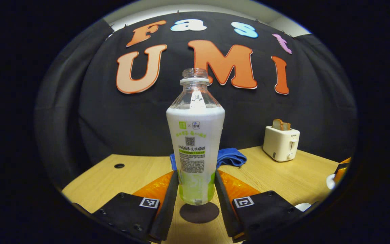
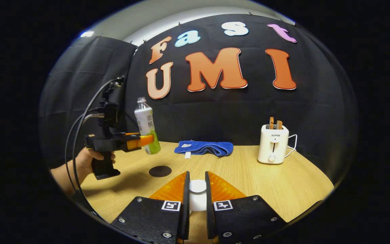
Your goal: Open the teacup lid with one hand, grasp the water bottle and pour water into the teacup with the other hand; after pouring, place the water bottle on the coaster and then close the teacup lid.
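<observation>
The water bottle (image 1: 195, 149) is hanging in the air over on the left, upright and capless, with the left gripper (image 1: 195, 189) squeezing its lower body from both sides. Directly beneath it the dark round coaster (image 1: 199, 212) is lying on the wooden table (image 1: 283, 176), and the bottle's base is floating just above it without touching. In the right gripper view a hand (image 2: 91, 157) is gripping that tool's handle while the bottle (image 2: 146, 126) is leaning slightly, with the coaster (image 2: 160, 171) below and a little to the side.

Moving toward the middle, a folded blue towel (image 2: 204, 147) is sitting by the back wall. In front of it the right gripper (image 2: 197, 198) is closing its two fingers around a small white knob, which I take to be the teacup lid (image 2: 197, 186); the cup itself is hiding beneath, so I cannot tell whether the lid is lifted or seated.

Further right, a white toaster (image 2: 273, 144) with toast in its slots is standing well apart from everything.

My worry is the landing: with that lean, the bottle may be coming down on an edge of its base and tipping, spilling from the open neck. Letting go early would do the same. The little knob could also be slipping between those flat fingers if they are twisting.
</observation>
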Available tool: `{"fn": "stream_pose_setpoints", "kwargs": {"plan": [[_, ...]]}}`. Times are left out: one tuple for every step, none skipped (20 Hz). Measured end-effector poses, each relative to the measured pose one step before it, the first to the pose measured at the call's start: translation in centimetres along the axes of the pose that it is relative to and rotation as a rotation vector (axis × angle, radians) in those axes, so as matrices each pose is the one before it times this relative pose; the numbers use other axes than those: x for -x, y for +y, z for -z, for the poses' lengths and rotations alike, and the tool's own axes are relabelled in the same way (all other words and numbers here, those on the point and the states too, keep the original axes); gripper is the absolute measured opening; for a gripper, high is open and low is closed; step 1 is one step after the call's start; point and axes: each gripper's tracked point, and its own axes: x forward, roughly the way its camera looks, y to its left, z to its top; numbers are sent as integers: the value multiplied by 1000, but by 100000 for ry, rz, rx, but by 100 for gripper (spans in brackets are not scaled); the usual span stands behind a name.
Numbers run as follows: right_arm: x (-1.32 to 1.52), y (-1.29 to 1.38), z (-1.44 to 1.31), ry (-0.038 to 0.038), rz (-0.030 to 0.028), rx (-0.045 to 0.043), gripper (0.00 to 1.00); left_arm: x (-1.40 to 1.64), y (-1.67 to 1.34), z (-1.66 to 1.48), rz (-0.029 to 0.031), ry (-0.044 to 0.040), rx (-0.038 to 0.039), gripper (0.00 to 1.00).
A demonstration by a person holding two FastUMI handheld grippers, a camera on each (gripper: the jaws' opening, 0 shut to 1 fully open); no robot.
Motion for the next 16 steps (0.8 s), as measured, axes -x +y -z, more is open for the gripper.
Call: {"fn": "stream_pose_setpoints", "kwargs": {"plan": [[-90, 200, 125, 404, -460, 291, 21, -664, -114, 777, 332, 2728, 1459, 65], [-79, 132, 90, 210, -294, 152, 21, -522, -14, 919, 72, 2112, 1454, 65], [-48, 92, 94, 216, -315, 118, 21, -419, -216, 884, 527, 2155, 1136, 63], [-110, 30, 152, 78, -86, 58, 21, -158, 27, 758, 86, 1892, 906, 68], [-106, 117, 194, 523, -477, -52, 21, 395, -409, 364, 261, 1531, 808, 63], [-19, 66, 144, 106, -126, -136, 21, -140, 89, 602, -325, 1325, 467, 63], [-40, 106, 81, 380, -541, -104, 21, -477, 439, 606, 12, 973, 403, 63], [-56, 124, 177, 343, -190, 99, 21, -152, 112, 381, -227, 1149, 348, 63], [-74, 75, 14, 80, -291, 133, 21, 13, 0, 447, 111, 1384, 89, 63], [-101, 182, 143, 393, -479, 102, 21, -57, 154, 398, -202, 1558, 314, 63], [-64, 162, 42, 60, -382, 77, 21, -84, 156, 628, -73, 1432, 238, 63], [-89, 191, 108, 265, -423, 198, 21, 111, -8, 166, 214, 794, 545, 63], [-90, 95, -11, 0, 57, 195, 21, -92, -58, 214, -73, 289, 208, 63], [-50, 210, 99, 295, -330, 193, 21, -26, 20, -251, 380, -537, 144, 63], [-72, 177, 101, 317, -349, -12, 21, -447, -91, 275, 611, 971, -470, 63], [-31, 197, 54, 41, -516, -175, 21, 207, -59, 301, 307, 1625, -984, 63]]}}
